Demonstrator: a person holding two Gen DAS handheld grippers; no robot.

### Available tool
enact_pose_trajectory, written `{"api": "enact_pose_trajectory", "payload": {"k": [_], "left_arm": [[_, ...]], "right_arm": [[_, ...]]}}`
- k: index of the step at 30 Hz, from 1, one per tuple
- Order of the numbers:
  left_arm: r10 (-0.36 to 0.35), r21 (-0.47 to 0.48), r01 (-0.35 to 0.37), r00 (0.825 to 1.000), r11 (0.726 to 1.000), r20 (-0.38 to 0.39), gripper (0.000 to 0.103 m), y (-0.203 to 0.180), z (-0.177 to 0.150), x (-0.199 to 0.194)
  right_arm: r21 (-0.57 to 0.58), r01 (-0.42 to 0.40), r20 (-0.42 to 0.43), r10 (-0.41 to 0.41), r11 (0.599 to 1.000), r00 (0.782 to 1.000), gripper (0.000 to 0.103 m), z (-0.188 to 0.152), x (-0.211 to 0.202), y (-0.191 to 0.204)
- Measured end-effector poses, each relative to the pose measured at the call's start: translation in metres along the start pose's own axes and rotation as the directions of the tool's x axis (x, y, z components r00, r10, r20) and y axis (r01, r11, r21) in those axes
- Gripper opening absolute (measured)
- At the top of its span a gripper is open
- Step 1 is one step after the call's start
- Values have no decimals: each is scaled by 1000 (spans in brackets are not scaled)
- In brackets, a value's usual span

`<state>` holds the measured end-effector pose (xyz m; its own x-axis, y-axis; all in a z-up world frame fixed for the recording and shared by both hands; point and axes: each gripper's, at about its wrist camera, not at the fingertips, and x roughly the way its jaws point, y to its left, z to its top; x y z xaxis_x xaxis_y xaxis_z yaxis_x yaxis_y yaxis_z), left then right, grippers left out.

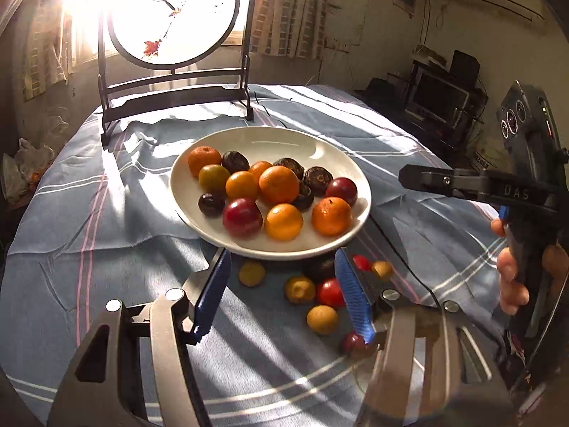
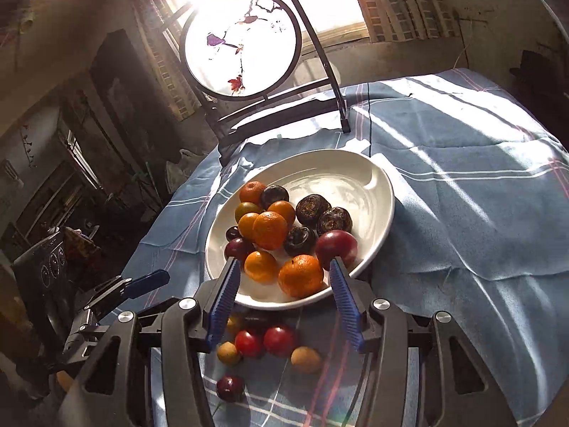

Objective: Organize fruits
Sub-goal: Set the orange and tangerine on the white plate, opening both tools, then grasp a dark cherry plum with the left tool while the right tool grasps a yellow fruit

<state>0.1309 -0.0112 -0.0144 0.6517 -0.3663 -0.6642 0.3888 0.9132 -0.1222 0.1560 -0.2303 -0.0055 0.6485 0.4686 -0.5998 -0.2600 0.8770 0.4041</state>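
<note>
A white plate point(image 1: 320, 153) point(image 2: 355, 178) on the blue cloth holds several oranges point(image 1: 279, 185) point(image 2: 300, 275), red plums point(image 1: 242, 217) point(image 2: 336, 245) and dark wrinkled fruits point(image 1: 317, 179) point(image 2: 312, 207). Small loose fruits lie on the cloth in front of it: red cherry tomatoes point(image 1: 329, 293) point(image 2: 279, 339), tan longans point(image 1: 322, 319) point(image 2: 306, 359) and a dark cherry point(image 2: 230, 388). My left gripper point(image 1: 281, 259) is open and empty above the loose fruits. My right gripper point(image 2: 284, 270) is open and empty over the plate's near rim; it also shows in the left wrist view point(image 1: 403, 176).
A round painted screen on a dark stand point(image 1: 174, 17) point(image 2: 242, 42) stands at the table's far side behind the plate. The blue striped tablecloth point(image 1: 106, 249) point(image 2: 462, 195) is wrinkled. A shelf with electronics point(image 1: 441, 92) stands beyond the table's right edge.
</note>
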Motion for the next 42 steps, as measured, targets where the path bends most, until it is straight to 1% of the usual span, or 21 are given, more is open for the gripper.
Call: {"api": "enact_pose_trajectory", "payload": {"k": [3,6,8,10,13,15,18,21,23,25,26,28,30,31,33,34,37,42], "left_arm": [[-36,54,38,999,998,-36,59,-23,-30,-9],[-67,78,72,995,994,-72,59,-44,-52,-7],[-50,97,58,995,994,-85,59,-56,-60,2],[-42,89,51,994,995,-98,57,-62,-63,11],[-20,81,29,993,996,-115,45,-66,-63,25],[-19,64,27,992,998,-124,28,-64,-64,32],[-17,41,21,995,999,-98,28,-60,-64,27],[-16,29,18,998,999,-56,28,-56,-62,9],[-10,26,10,1000,1000,-29,28,-53,-62,-5],[-9,18,10,1000,1000,-17,28,-49,-63,-15],[-6,12,7,1000,1000,-13,28,-46,-63,-19],[-9,-7,9,1000,1000,-10,28,-40,-65,-25],[-7,-23,7,1000,1000,-7,28,-34,-66,-29],[-4,-27,4,1000,1000,-5,28,-32,-67,-30],[-1,-34,1,1000,999,-4,28,-28,-68,-31],[-2,-38,2,1000,999,-4,28,-27,-68,-31],[-2,-44,2,1000,999,-3,28,-25,-69,-31],[-4,-52,4,1000,999,2,28,-22,-68,-31]], "right_arm": [[24,18,8,-18,1000,1000,53,-24,-18,-10],[41,31,4,-31,999,1000,53,-44,-28,-16],[58,22,-6,-22,998,1000,53,-52,-31,-19],[56,25,-10,-24,998,1000,53,-59,-33,-20],[45,29,-16,-28,999,999,53,-64,-35,-18],[38,28,-23,-27,999,999,53,-67,-36,-18],[15,37,-49,-36,999,998,53,-72,-31,-17],[-19,35,-105,-37,999,994,53,-73,-17,-11],[-72,65,-134,-74,995,988,53,-73,-4,-2],[-155,121,-159,-146,980,976,52,-73,11,10],[-194,142,-170,-176,971,970,48,-73,18,16],[-253,162,-195,-215,954,957,42,-73,32,25],[-276,169,-203,-229,946,952,38,-72,41,28],[-280,173,-203,-234,944,951,34,-70,44,29],[-276,178,-204,-239,945,949,28,-68,49,27],[-267,175,-205,-234,948,950,26,-67,49,25],[-237,148,-198,-197,960,960,26,-68,42,22],[-175,103,-143,-129,979,981,26,-66,12,14]]}}
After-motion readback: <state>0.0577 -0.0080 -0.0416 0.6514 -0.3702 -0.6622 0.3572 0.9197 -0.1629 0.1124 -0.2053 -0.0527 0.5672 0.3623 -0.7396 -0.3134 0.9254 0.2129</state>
